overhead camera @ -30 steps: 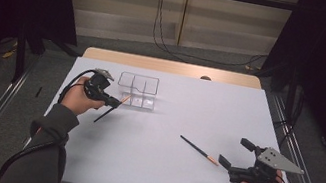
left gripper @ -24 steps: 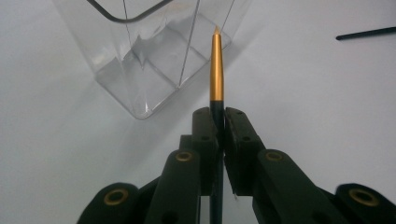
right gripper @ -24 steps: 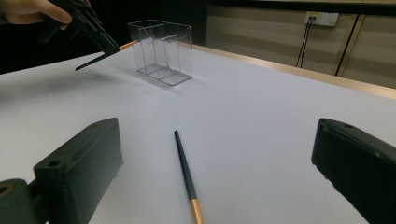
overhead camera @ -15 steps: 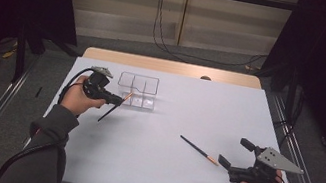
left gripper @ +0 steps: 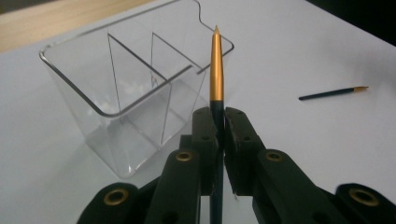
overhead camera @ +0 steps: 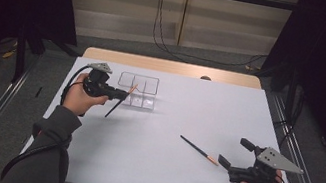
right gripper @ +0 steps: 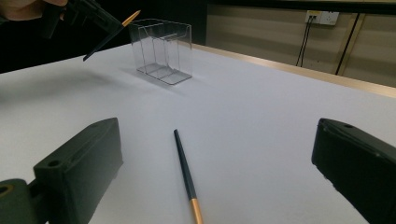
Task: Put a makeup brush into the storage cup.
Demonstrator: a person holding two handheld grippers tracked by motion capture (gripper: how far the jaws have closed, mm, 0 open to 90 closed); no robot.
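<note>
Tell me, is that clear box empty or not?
Empty: the box shows bare compartments; the held pencil is outside it.

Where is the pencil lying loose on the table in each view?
High view: loose pencil right of centre, near the right hand-held gripper.
Left gripper view: far right, small.
Right gripper view: bottom centre, between the jaws.
Shared landmark: clear box.
</note>
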